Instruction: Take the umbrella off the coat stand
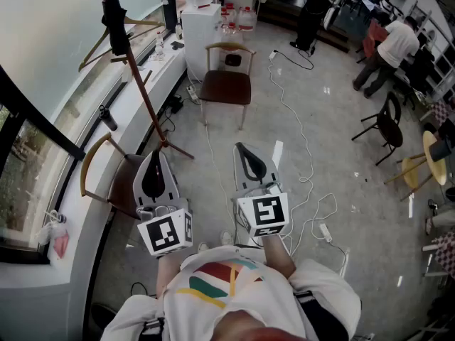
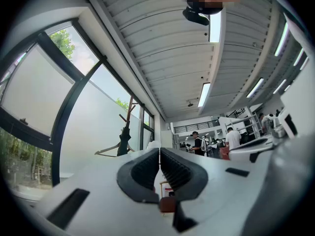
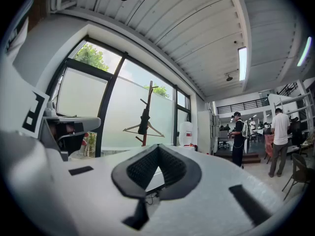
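A black folded umbrella (image 1: 114,21) hangs high on the wooden coat stand (image 1: 142,94) by the window, with a wooden hanger (image 1: 122,40) beside it. My left gripper (image 1: 153,178) and right gripper (image 1: 250,165) are held side by side in front of me, well short of the stand. Both are shut with nothing in them. In the left gripper view the umbrella (image 2: 124,140) shows far off, left of the closed left gripper (image 2: 159,152). In the right gripper view the umbrella (image 3: 144,122) hangs on the stand (image 3: 149,98) above the closed right gripper (image 3: 157,149).
A wooden chair with a brown seat (image 1: 227,85) stands beyond the grippers, and another chair (image 1: 106,180) stands at the left by the window ledge. A white cabinet (image 1: 201,27) and bottles are at the back. Cables (image 1: 302,169) lie on the floor. People (image 1: 387,48) stand far right.
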### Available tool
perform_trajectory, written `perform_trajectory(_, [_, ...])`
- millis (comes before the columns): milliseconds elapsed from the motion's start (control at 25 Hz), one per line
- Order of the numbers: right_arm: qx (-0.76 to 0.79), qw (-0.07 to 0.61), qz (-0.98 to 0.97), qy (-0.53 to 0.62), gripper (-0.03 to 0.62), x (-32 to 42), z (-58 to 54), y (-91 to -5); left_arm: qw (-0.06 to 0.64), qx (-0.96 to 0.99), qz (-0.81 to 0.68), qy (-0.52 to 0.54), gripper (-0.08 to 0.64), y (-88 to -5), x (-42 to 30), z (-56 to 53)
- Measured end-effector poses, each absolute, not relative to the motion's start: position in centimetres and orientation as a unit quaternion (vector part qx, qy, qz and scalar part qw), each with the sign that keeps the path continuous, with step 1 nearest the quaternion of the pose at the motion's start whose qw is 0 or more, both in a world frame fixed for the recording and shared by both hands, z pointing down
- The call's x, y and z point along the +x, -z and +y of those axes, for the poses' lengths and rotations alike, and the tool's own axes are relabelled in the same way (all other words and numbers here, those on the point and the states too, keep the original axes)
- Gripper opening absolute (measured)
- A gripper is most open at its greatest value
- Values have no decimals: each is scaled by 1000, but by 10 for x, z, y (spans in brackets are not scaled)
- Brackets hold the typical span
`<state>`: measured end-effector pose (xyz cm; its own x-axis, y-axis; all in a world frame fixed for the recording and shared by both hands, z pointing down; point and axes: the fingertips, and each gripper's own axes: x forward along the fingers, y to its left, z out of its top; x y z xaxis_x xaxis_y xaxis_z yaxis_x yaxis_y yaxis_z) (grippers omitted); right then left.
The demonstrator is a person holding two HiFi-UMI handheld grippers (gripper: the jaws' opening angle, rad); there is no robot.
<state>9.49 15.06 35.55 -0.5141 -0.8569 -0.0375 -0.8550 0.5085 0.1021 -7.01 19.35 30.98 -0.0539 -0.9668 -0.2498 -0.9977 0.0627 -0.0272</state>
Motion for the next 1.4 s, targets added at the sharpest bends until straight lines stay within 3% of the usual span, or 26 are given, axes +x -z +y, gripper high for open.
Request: perform_trajectory(1400, [429,11,-903,14,0,119,86,-406,87,-671,732,-74,11,-335,-30,124])
